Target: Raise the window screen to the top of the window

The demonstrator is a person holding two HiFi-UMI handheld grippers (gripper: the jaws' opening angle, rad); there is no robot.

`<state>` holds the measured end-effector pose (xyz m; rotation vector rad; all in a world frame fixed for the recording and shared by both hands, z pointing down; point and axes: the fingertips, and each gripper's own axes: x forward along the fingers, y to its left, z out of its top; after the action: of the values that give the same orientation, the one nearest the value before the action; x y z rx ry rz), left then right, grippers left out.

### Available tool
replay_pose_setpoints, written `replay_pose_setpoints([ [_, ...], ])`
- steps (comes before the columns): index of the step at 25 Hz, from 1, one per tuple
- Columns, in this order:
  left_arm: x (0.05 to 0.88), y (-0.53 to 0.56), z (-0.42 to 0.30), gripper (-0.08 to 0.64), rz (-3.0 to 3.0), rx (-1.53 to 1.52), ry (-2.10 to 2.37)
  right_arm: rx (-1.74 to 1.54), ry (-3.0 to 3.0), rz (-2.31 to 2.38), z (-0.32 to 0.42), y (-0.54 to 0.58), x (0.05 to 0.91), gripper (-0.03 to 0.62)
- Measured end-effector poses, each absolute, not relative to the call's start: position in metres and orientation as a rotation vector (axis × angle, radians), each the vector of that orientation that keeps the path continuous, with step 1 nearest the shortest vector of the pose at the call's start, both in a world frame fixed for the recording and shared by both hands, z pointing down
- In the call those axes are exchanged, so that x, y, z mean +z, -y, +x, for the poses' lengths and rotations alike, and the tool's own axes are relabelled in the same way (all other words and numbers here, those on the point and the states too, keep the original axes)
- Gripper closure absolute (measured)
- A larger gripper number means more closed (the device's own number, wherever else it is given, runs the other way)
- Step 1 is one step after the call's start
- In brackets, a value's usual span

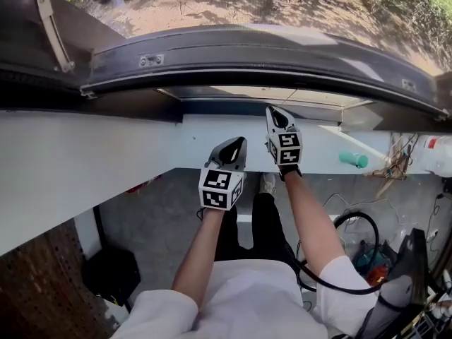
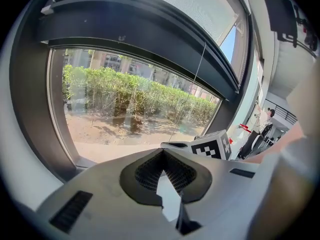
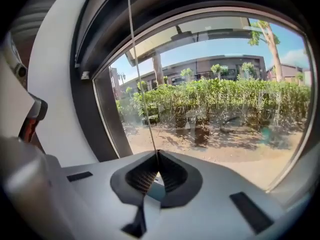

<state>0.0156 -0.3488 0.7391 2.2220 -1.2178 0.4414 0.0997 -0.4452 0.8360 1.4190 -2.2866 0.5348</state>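
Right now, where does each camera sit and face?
Head view: on the person's head, looking steeply down at both forearms, left gripper, right gripper, window.
Left gripper view: behind its closed jaws, facing the window; the right gripper shows.
Right gripper view: behind jaws shut on the pull cord, facing the window.
Shared: both gripper views show the hedge and pull cord.

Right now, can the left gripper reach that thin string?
Probably yes. The string hangs free before the glass, pinched low by the right gripper. The left gripper sits beside it, nothing between, but its shut jaws must open first.
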Motion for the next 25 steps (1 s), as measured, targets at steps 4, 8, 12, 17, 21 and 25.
replay_pose_setpoints([
  [4,0.742,0.347,0.018,0.558,2.223,0.439,1.205,0.609,2.243,1.411,0.1,0.433,0.861,0.603],
  [8,0.745,0.347,0.018,0.558,2.228,0.44,1.197,0.596,2.263,1.422,0.095,0.433,0.862,0.603],
  [12,0.751,0.342,0.018,0.558,2.214,0.442,1.195,0.529,2.246,1.427,0.093,0.432,0.862,0.603],
  [17,0.753,0.341,0.017,0.558,2.22,0.458,1.19,0.458,2.269,1.42,0.09,0.426,0.863,0.603],
  [21,0.759,0.34,0.014,0.558,2.212,0.46,1.191,0.636,2.263,1.49,0.1,0.428,0.868,0.602],
  [25,0.765,0.334,0.017,0.558,2.207,0.472,1.176,0.601,2.258,1.497,0.092,0.42,0.866,0.601],
])
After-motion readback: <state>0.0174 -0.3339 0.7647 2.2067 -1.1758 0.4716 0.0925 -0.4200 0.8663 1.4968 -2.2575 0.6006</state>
